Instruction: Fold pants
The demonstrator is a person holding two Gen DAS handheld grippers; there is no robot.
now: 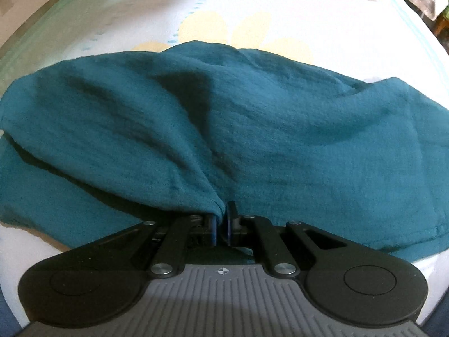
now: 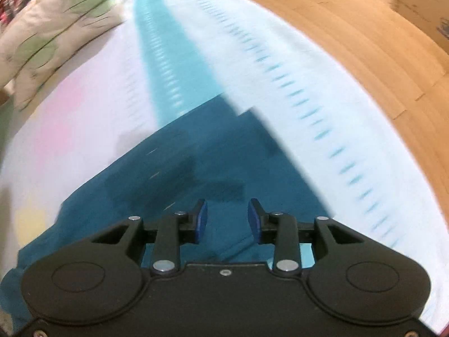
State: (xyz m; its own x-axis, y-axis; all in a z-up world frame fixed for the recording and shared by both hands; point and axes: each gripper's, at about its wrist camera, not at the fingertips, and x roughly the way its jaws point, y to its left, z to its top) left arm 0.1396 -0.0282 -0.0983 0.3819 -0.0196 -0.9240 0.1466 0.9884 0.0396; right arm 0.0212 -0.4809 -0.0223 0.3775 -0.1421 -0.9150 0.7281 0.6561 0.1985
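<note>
The teal pants [image 1: 252, 129] lie folded over in a wide bundle on a white bedsheet [image 1: 308, 8]. My left gripper [image 1: 223, 219] is shut on a pinched fold of the pants' near edge, and the cloth runs up and away from the blue pads. In the right wrist view the same teal pants [image 2: 213, 163] spread flat below my right gripper [image 2: 227, 219]. Its jaws stand apart with nothing between the blue pads [image 2: 202, 219]. That view is blurred by motion.
The sheet carries yellow flower prints [image 1: 204, 28] and a light blue stripe [image 2: 174, 56]. A pillow with green spots [image 2: 50, 28] lies at the far left. The bed's edge drops to a wooden floor [image 2: 364, 42] on the right, where a cardboard box [image 2: 421, 5] stands.
</note>
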